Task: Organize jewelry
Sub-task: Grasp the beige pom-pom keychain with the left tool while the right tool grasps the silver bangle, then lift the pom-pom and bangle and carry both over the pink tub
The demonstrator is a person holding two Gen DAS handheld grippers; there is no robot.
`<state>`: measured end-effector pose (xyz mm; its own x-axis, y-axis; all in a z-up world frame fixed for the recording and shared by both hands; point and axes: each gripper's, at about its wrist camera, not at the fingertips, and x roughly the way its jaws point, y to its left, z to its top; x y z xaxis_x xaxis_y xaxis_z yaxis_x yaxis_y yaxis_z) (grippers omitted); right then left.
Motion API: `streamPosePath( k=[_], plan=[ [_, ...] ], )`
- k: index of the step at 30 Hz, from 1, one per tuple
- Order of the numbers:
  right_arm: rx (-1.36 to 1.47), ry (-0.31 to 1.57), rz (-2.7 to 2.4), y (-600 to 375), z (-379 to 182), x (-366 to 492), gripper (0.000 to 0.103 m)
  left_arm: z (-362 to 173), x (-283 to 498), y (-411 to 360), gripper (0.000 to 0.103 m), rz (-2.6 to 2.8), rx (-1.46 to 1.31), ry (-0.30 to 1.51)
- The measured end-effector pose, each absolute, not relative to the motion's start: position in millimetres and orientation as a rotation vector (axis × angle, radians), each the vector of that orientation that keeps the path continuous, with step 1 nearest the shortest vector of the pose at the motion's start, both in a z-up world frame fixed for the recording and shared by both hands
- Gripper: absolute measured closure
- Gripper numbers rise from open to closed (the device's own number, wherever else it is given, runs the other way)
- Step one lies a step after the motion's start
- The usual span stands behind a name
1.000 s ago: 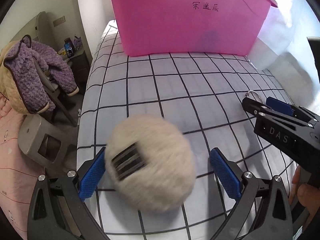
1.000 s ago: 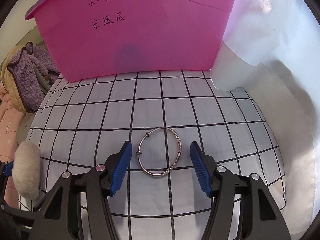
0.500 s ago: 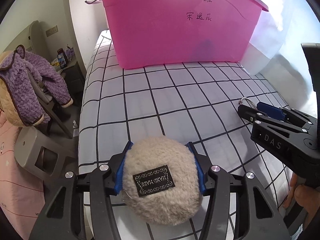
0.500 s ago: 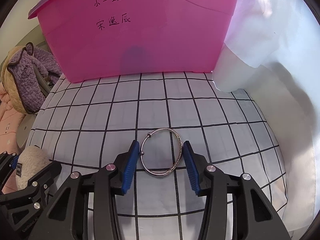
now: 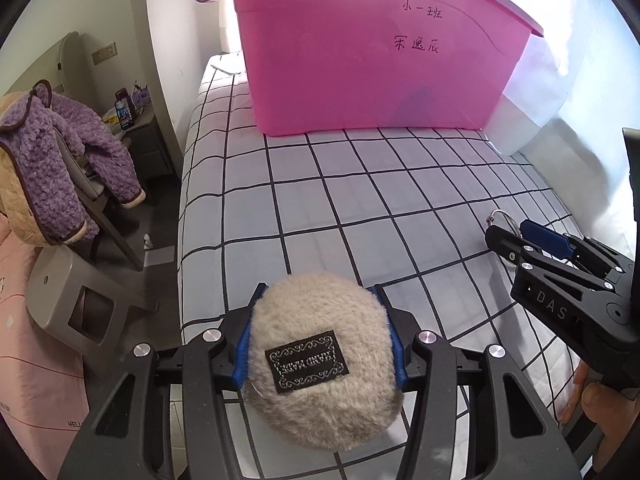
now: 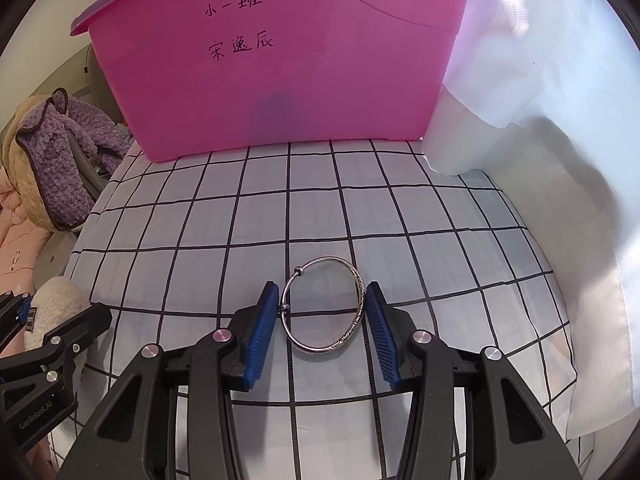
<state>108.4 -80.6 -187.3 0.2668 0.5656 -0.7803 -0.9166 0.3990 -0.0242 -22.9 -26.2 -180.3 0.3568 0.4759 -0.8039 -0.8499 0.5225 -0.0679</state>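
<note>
A round, fluffy beige pouch (image 5: 320, 364) with a black label sits between the blue pads of my left gripper (image 5: 318, 292), which is shut on it just above the checked bedsheet (image 5: 320, 200). The right wrist view shows a thin silver bangle (image 6: 316, 348) on the sheet, and my right gripper (image 6: 322, 292) is shut on it with a pad against each side. The left wrist view has the right gripper (image 5: 516, 232) at the right edge with the bangle (image 5: 500, 213) at its tip. The pouch (image 6: 56, 300) shows at the left of the right wrist view.
A large pink plastic tub (image 6: 280, 60) with handwriting stands at the far end of the bed. White cloth (image 6: 560, 120) is bunched along the right side. Off the bed's left edge are a chair with a purple jacket (image 5: 60, 168) and a grey stool (image 5: 72, 300).
My left gripper's jaws came in from wide apart and closed on the pouch. My right gripper's jaws narrowed until the pads met the bangle's sides.
</note>
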Motion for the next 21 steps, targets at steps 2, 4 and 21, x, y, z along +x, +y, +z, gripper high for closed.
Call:
streamPosePath(
  k=[2,4,21],
  plan=[
    [-0.526,0.775,1.064,-82.8,-184.2,107.4,0.059,-176.6,-24.9,-25.6,0.054,0.911,-0.533,0.811],
    [-0.519,0.773,1.061,-84.4,-180.3,105.8,0.059,-172.3,-26.6,-25.8,0.054,0.910,-0.532,0.808],
    [-0.427,0.751,1.007,-109.9,-120.8,86.0,0.059,-95.3,-40.3,-24.4,0.053,0.840,-0.418,0.753]
  ],
)
